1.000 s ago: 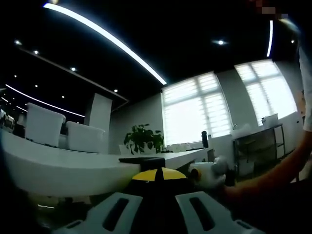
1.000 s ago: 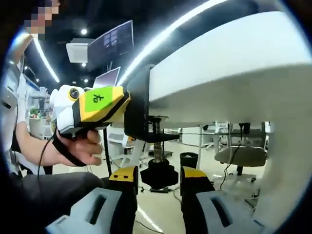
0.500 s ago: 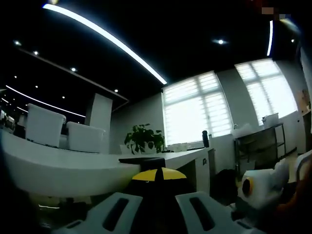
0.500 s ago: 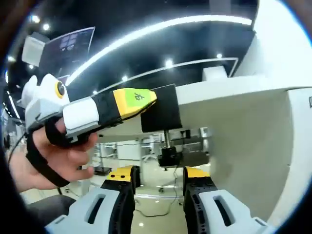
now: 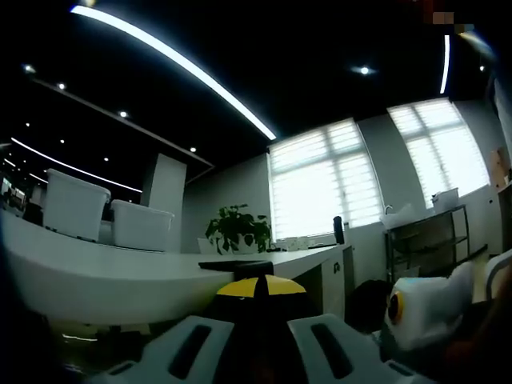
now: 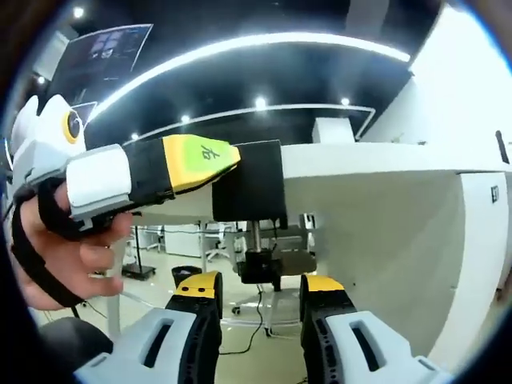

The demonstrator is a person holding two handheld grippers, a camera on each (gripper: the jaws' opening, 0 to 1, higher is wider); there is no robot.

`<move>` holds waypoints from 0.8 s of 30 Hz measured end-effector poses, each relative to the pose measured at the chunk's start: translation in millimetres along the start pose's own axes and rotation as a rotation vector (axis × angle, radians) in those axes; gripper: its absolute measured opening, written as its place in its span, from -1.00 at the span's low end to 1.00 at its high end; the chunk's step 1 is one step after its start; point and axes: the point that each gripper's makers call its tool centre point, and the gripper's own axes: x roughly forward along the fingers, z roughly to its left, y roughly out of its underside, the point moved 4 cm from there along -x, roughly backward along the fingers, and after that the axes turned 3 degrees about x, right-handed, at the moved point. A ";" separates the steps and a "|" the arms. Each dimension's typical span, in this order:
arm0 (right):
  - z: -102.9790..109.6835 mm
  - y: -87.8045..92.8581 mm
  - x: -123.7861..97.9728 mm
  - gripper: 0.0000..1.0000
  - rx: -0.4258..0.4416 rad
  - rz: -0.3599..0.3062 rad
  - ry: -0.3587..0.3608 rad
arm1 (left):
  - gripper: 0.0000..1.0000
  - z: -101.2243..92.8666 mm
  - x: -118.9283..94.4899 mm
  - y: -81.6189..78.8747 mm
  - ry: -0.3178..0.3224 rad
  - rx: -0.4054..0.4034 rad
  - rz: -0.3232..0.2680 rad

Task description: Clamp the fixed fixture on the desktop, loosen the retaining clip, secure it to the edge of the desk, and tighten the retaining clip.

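The black clamp fixture sits on the edge of the white desk, its screw and round knob hanging below the slab. My left gripper, held in a person's hand, comes in from the left and is shut on the fixture's upper part. In the left gripper view, its yellow tips meet on the black plate by the desk. My right gripper is open below the knob and clear of it. Its white body shows at the lower right.
The desk's white side panel stands to the right of the knob. Cables trail on the floor beneath. Two white bins and a potted plant rise above the desktop. A metal shelf unit stands by the windows.
My right gripper has drawn back from the knob, which sat between its open tips a second ago. The left gripper stays shut on the fixture. A forearm has left the left gripper view.
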 end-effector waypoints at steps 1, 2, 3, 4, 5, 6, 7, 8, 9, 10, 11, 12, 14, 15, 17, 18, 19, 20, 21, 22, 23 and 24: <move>0.6 -0.8 2.1 -0.32 -0.006 -0.001 -0.002 | -0.94 0.0 0.3 0.1 0.001 0.000 -0.001; 1.7 -2.2 4.4 -0.34 -0.015 -0.005 -0.003 | -0.94 0.0 0.6 0.2 0.001 -0.001 -0.001; 2.4 -3.4 6.3 -0.37 -0.022 -0.011 -0.008 | -0.94 0.1 0.7 0.3 0.002 0.000 -0.002; 4.0 -4.0 8.3 -0.39 -0.032 -0.013 -0.012 | -0.94 0.3 0.9 0.4 0.003 0.000 -0.003; 3.7 -3.8 10.3 -0.41 -0.046 -0.012 -0.011 | -0.94 -0.1 0.8 0.2 0.005 0.000 -0.003; 3.3 -3.1 12.2 -0.42 -0.057 -0.006 -0.009 | -0.94 -0.3 0.8 0.0 0.005 0.000 -0.003; 2.3 -2.3 13.9 -0.43 -0.062 -0.002 -0.010 | -0.94 -0.5 0.9 0.0 0.006 0.000 -0.003; 1.7 -1.6 15.2 -0.43 -0.063 0.001 -0.011 | -0.94 -0.5 0.9 0.1 0.006 0.000 -0.003; 1.2 -1.0 16.2 -0.46 -0.060 0.004 -0.015 | -0.94 -0.9 -0.1 -0.3 0.006 0.001 -0.004; 1.4 -0.8 16.3 -0.49 -0.057 0.006 -0.020 | -0.94 -1.1 -0.5 -0.5 0.007 0.000 -0.004; 4.1 -0.7 15.9 -0.52 -0.050 0.008 -0.039 | -0.94 -1.6 -1.3 -0.8 0.007 0.001 -0.004; 4.6 -0.1 15.7 -0.52 -0.051 0.009 -0.040 | -0.94 -1.9 -1.6 -0.9 0.007 0.002 -0.004; 6.1 1.1 16.0 -0.52 -0.064 0.005 -0.054 | -0.94 -2.4 -2.5 -1.3 0.008 0.000 -0.004; 6.2 1.4 16.3 -0.53 -0.063 0.003 -0.060 | -0.94 -2.8 -3.0 -1.5 0.008 0.000 -0.004; 3.7 2.3 21.1 -0.53 -0.075 0.002 -0.081 | -0.94 -3.3 -3.6 -1.7 0.008 0.002 -0.004; 4.6 1.1 21.0 -0.53 -0.067 0.007 -0.104 | -0.94 -3.4 -3.9 -1.8 0.008 0.001 -0.004; 4.8 1.2 22.9 -0.53 -0.061 0.010 -0.133 | -0.94 -3.5 -4.3 -1.9 0.008 0.000 -0.004; 5.3 1.2 23.9 -0.53 -0.042 0.013 -0.178 | -0.94 -3.7 -4.7 -2.0 0.008 0.000 -0.004; 3.6 1.4 25.8 -0.53 -0.031 0.017 -0.213 | -0.94 -3.8 -5.0 -2.1 0.008 -0.001 -0.004; 2.4 1.8 28.2 -0.53 -0.036 0.019 -0.257 | -0.94 -3.9 -5.1 -2.1 0.008 -0.001 -0.004; 1.6 1.7 29.0 -0.53 -0.044 0.023 -0.285 | -0.94 -4.1 -5.2 -2.0 0.009 -0.001 -0.004; -2.6 1.9 32.3 -0.53 -0.063 0.025 -0.321 | -0.94 -4.3 -5.3 -2.0 0.011 -0.001 -0.003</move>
